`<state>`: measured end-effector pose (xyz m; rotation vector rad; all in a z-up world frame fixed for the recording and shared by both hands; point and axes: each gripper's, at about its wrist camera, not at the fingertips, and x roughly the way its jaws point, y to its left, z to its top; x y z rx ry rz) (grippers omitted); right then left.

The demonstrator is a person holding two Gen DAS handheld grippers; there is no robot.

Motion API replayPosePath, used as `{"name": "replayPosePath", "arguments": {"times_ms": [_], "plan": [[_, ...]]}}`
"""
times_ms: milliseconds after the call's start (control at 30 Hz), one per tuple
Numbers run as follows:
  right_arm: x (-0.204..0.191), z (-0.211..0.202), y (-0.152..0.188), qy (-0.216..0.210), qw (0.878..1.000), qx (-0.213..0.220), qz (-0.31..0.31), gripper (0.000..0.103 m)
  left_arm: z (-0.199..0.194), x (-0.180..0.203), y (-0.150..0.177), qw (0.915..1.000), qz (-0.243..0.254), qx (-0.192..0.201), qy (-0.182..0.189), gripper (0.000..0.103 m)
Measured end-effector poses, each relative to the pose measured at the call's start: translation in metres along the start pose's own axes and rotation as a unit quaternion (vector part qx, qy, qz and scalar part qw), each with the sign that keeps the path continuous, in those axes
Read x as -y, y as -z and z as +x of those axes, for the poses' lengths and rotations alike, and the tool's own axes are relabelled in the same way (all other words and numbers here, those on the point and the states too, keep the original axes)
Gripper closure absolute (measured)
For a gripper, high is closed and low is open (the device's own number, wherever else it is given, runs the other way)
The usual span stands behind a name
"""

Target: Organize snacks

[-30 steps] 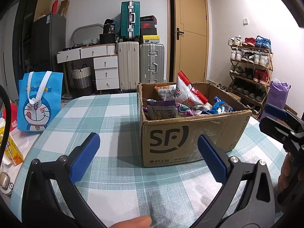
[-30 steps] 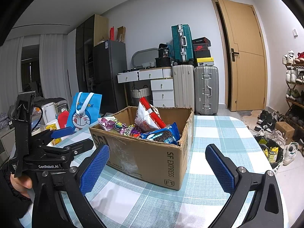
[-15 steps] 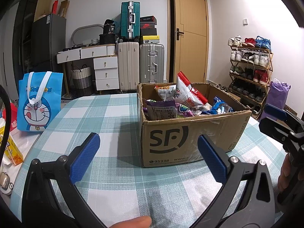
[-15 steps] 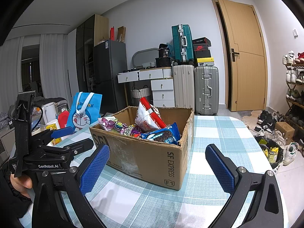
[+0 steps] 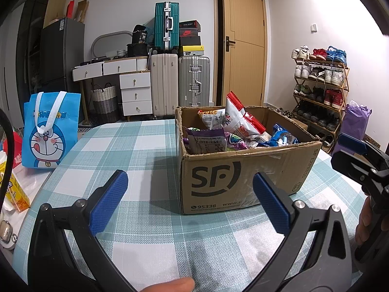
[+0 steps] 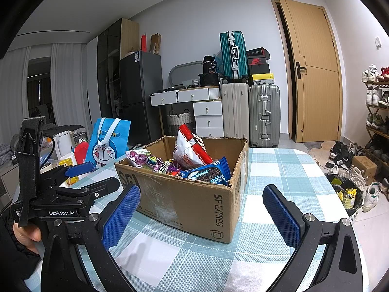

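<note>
While both grippers' jaws gape empty, box (image 5: pixel 243 170) snacks (image 6: pixel 187 160): light, crinkly, crushable, slippery packets; pinch top seams.

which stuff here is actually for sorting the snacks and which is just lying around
For the job:
cardboard SF box
red and white snack bag
Oreo pack
purple snack packet
left claw, open
right claw, open

Just lying about:
Doraemon tote bag
yellow carton
white kettle
suitcases
shoe rack
</note>
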<state>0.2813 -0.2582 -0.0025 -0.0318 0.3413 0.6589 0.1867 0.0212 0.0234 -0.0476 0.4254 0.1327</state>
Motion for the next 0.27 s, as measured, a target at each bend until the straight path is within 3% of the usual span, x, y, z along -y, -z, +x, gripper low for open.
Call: {"name": "replayPosePath", "arguments": {"times_ms": [267], "plan": [[0.0, 0.0002, 0.0, 0.0, 1.0, 0.0, 0.0, 0.0, -0.0005, 0.0001, -0.0001, 1.0, -0.001, 0.001, 0.0, 0.0]]}}
